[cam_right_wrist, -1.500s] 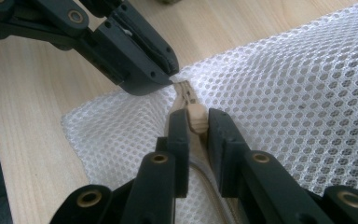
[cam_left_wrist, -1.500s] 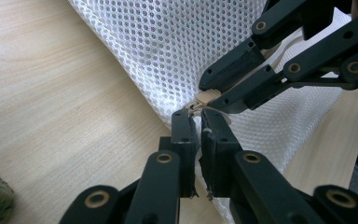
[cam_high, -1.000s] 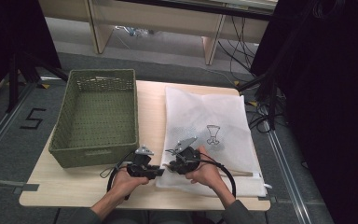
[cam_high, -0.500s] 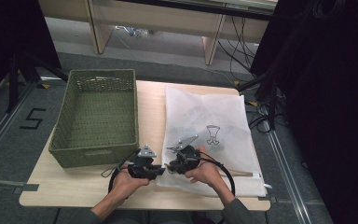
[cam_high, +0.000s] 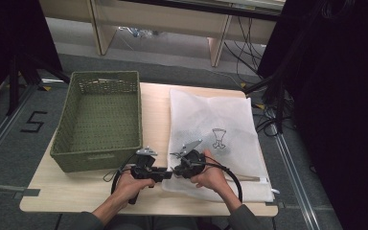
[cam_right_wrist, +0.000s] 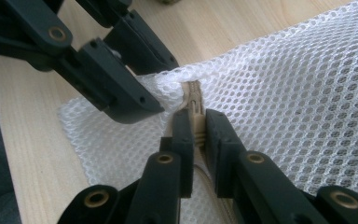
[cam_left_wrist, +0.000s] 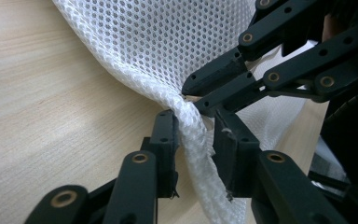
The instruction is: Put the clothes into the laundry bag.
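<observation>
My count: two grippers, left gripper [cam_high: 165,173] at 7 o'clock, right gripper [cam_high: 176,170] at 6; one white mesh bag [cam_high: 213,129] at 3; one green basket [cam_high: 98,120] at 10; one table [cam_high: 76,191].

Both forearms enter from the bottom of the high view, hands close together. Left gripper [cam_high: 165,173] points toward the right gripper [cam_high: 176,170], tips almost meeting. Left jaws just opened a little, mesh between them. Right jaws just closed further, pinching a beige zipper pull.
</observation>
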Demonstrator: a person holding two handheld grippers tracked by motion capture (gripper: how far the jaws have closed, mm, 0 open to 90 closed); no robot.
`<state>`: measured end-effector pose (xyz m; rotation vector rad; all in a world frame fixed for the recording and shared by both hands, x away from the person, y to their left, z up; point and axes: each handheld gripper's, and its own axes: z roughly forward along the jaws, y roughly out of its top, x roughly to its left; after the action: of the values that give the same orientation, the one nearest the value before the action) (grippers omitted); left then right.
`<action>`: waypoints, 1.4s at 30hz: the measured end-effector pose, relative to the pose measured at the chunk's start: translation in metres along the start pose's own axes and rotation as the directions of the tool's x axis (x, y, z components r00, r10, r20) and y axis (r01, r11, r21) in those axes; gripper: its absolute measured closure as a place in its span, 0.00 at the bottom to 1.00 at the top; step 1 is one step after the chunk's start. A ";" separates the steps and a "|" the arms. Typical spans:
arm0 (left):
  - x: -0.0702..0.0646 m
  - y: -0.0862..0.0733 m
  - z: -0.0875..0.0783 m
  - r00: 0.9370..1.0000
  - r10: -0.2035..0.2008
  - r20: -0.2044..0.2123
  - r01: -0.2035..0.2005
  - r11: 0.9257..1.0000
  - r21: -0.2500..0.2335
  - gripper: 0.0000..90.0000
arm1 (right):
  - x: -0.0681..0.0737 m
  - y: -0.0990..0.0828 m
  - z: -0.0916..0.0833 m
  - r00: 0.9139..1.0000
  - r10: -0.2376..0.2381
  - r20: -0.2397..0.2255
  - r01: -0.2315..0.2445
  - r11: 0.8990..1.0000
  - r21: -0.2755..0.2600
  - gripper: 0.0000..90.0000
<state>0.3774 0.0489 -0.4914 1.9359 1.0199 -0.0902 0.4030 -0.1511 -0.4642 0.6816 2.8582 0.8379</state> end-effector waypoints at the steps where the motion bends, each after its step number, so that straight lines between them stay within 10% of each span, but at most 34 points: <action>1: 0.000 0.000 0.000 1.000 -0.002 -0.010 0.002 1.000 -0.002 0.83 | 0.001 0.000 0.000 1.000 0.005 -0.001 -0.005 1.000 0.003 0.94; 11: 0.003 0.003 0.002 0.998 -0.064 0.013 0.064 0.998 -0.020 0.76 | 0.002 0.000 0.001 1.000 0.000 0.013 0.000 1.000 0.003 0.97; 18: 0.007 0.003 0.003 0.985 -0.168 0.049 0.170 0.984 -0.049 0.71 | 0.002 0.000 0.001 1.000 -0.004 0.018 0.004 1.000 0.005 0.96; 25: 0.009 0.002 0.000 0.991 -0.136 0.003 0.136 0.989 -0.060 0.89 | 0.002 0.000 0.003 1.000 -0.014 0.016 0.014 1.000 0.005 0.95; 42: 0.008 -0.002 0.006 0.988 -0.154 0.004 0.154 0.988 0.010 0.89 | 0.005 0.002 0.001 0.999 -0.026 0.035 0.026 1.000 0.008 0.97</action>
<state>0.3830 0.0497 -0.4993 1.8624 1.1665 -0.1874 0.3996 -0.1473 -0.4637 0.6514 2.8344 0.8039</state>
